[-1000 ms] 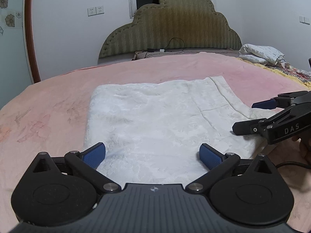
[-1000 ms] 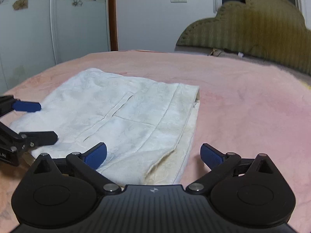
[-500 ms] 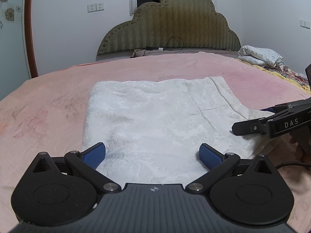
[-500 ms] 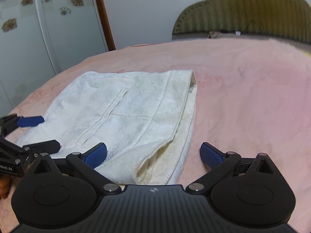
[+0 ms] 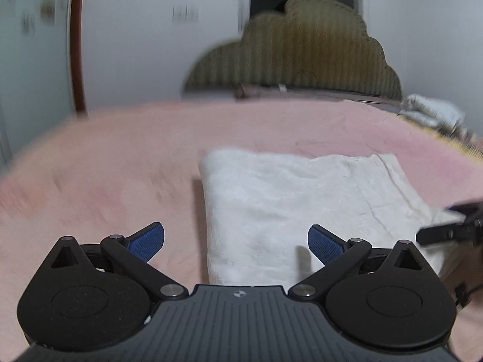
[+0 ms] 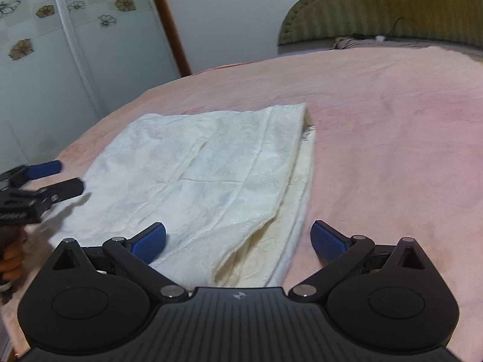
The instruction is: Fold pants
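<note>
The white pants (image 5: 302,199) lie folded flat on the pink bed cover (image 5: 105,166); they also show in the right wrist view (image 6: 211,175). My left gripper (image 5: 235,242) is open and empty, hovering over the pants' near left edge. My right gripper (image 6: 238,241) is open and empty over the pants' near right corner, where the cream layers (image 6: 271,253) gape. Each gripper shows in the other's view: the right one (image 5: 446,223) at the far right, the left one (image 6: 45,178) at the far left.
A green padded headboard (image 5: 302,60) stands at the far end of the bed. Bundled white bedding (image 5: 434,114) lies at the back right. A wardrobe with flower decals (image 6: 60,45) stands to the left, beyond the bed's edge.
The left gripper has swung to the left, so the pants now sit right of centre in its blurred view. The right gripper has tilted and drawn back a little. Both stay open.
</note>
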`<action>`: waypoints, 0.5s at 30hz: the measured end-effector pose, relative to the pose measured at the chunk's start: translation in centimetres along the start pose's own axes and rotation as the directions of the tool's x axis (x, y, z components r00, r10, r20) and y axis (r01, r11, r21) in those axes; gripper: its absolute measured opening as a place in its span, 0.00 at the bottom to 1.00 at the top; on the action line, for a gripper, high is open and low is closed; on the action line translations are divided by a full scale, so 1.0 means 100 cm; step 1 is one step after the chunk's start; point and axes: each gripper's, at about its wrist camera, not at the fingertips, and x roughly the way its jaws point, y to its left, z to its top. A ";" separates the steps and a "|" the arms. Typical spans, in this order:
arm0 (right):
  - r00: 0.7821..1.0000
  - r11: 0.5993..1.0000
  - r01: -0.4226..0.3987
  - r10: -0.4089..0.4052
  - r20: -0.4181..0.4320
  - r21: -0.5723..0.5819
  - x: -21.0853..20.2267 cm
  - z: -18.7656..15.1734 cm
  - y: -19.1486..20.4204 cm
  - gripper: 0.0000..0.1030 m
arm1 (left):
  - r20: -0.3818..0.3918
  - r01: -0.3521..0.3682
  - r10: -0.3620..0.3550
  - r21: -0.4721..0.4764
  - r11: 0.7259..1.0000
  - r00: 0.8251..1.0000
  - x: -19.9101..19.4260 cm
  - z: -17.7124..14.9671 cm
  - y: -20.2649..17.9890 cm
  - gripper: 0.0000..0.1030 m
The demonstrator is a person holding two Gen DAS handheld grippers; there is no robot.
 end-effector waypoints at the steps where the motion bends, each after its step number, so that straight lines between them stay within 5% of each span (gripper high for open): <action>1: 0.999 0.999 -0.033 0.034 -0.010 0.013 0.001 0.002 -0.002 1.00 | -0.045 0.057 -0.060 -0.064 0.996 0.997 0.008 0.003 0.012 1.00; 5: 0.990 0.990 -0.132 0.134 -0.036 0.056 0.009 0.017 -0.013 1.00 | -0.152 0.215 -0.270 -0.302 0.929 0.951 0.041 0.007 0.042 0.99; 9: 0.970 0.954 -0.238 0.243 -0.009 0.183 0.030 0.029 -0.031 0.97 | -0.146 0.267 -0.318 -0.287 0.920 0.937 0.056 0.015 0.036 0.96; 11: 0.975 0.952 -0.218 0.224 0.000 0.215 0.036 0.034 -0.036 0.71 | -0.147 0.250 -0.298 -0.275 0.928 0.943 0.060 0.017 0.032 0.93; 13: 0.990 0.969 -0.137 0.143 -0.015 0.204 0.038 0.036 -0.035 0.41 | -0.154 0.218 -0.257 -0.231 0.948 0.954 0.057 0.016 0.028 0.75; 15: 0.989 0.972 -0.143 0.147 -0.006 0.187 0.035 0.034 -0.033 0.38 | -0.147 0.181 -0.212 -0.198 0.963 0.966 0.051 0.012 0.027 0.51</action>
